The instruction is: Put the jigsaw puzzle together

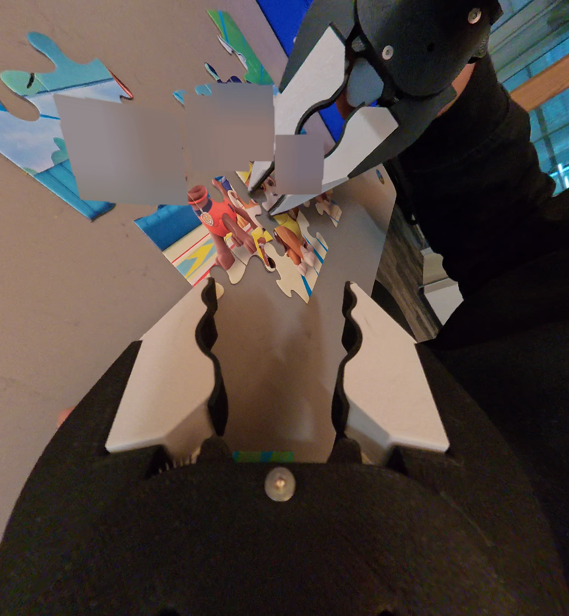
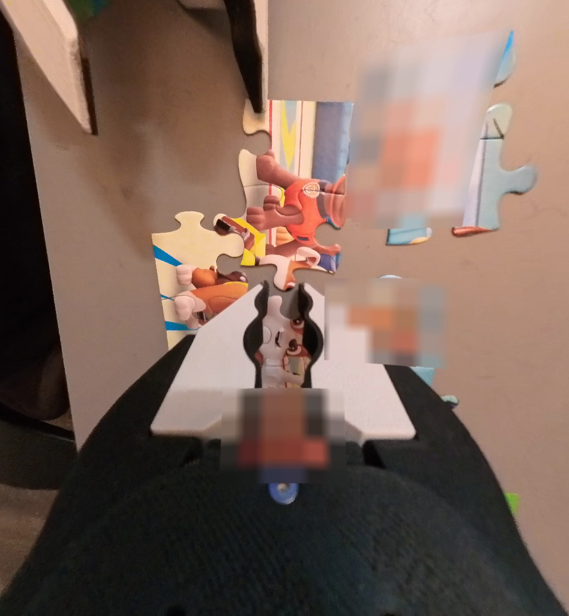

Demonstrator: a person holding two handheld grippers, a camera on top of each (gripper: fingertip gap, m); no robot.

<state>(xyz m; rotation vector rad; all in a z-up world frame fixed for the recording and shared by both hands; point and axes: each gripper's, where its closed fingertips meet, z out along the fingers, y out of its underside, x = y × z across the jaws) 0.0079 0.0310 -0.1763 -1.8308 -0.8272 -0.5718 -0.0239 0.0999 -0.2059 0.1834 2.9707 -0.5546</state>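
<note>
Tongs on my right (image 2: 281, 286) hover narrow over a cartoon cardboard puzzle piece (image 2: 281, 336) on the grey table (image 2: 110, 200); my left tongs (image 1: 281, 290) gape wide and bare.

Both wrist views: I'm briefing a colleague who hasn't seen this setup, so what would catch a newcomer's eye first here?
The bright cartoon jigsaw, half assembled on a grey table, draws the eye first, with loose sky-blue pieces lying farther off. Next come the right tongs, nearly closed over a puzzle piece beside the assembled part. The left tongs stand wide open over bare table, near the jigsaw's edge.
</note>
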